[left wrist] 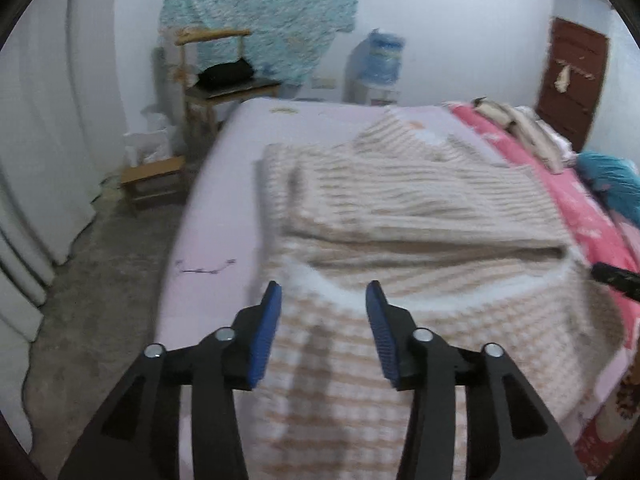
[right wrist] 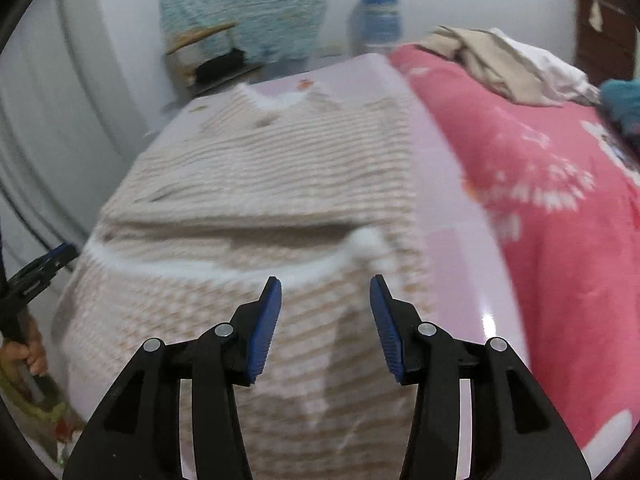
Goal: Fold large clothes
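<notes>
Blue pads of my left gripper (left wrist: 323, 286) fill the bottom of the left wrist view, standing apart with nothing between them; below and beyond the gap lies the striped garment (left wrist: 420, 216). My right gripper (right wrist: 325, 280) shows the same: jaws apart, no cloth pinched, its pads hanging over the garment's near portion. No earlier picture tells me how they got that way.

The beige-and-white garment lies on the lilac bed sheet (left wrist: 224, 184), with a folded upper layer whose edge runs crosswise just beyond both sets of jaws. Its near part hangs over the bed's front edge toward me.

For room to move: on the left, bare sheet runs alongside the garment before the bed's edge drops to the grey floor (left wrist: 104, 264). On the right, a strip of sheet separates the garment from a pink blanket (right wrist: 540, 184), which carries a heap of other clothes (right wrist: 504, 64) at its far end (well clear of my work). A wooden stool (left wrist: 154, 180) stands on the floor near the bed's left side.
</notes>
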